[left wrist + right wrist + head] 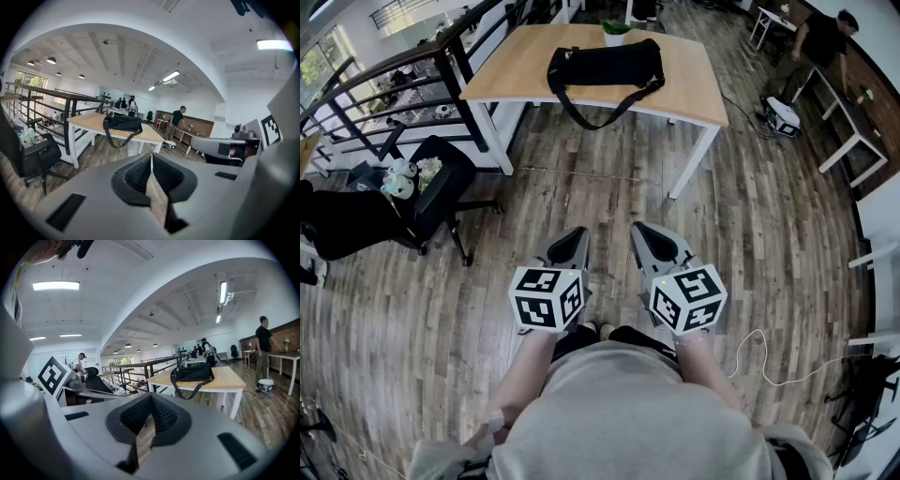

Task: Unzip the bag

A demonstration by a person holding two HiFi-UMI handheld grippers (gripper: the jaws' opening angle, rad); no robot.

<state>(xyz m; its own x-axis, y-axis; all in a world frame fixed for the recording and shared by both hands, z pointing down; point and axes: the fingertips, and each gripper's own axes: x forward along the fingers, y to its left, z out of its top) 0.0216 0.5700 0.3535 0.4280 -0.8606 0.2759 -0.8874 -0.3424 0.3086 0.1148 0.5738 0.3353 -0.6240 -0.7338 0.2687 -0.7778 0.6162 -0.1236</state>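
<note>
Approach stage: bag untouched.
The black bag [605, 64] is lying zipped on the wooden table [689, 89], well apart from the person; the left gripper [569, 246] and right gripper [655, 240] are hanging closed and empty, likely awaiting approach.

Bag [605, 64]: black
Table [514, 67]: pale wood top, white legs
Floor [609, 192]: grey-brown planks
Left gripper [576, 234], right gripper [643, 231]: grey, black-and-white marker squares

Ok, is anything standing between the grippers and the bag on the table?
Nothing visible: only bare floor lies between the left gripper, the right gripper and the table bearing the bag; the office chair stands off left.
</note>
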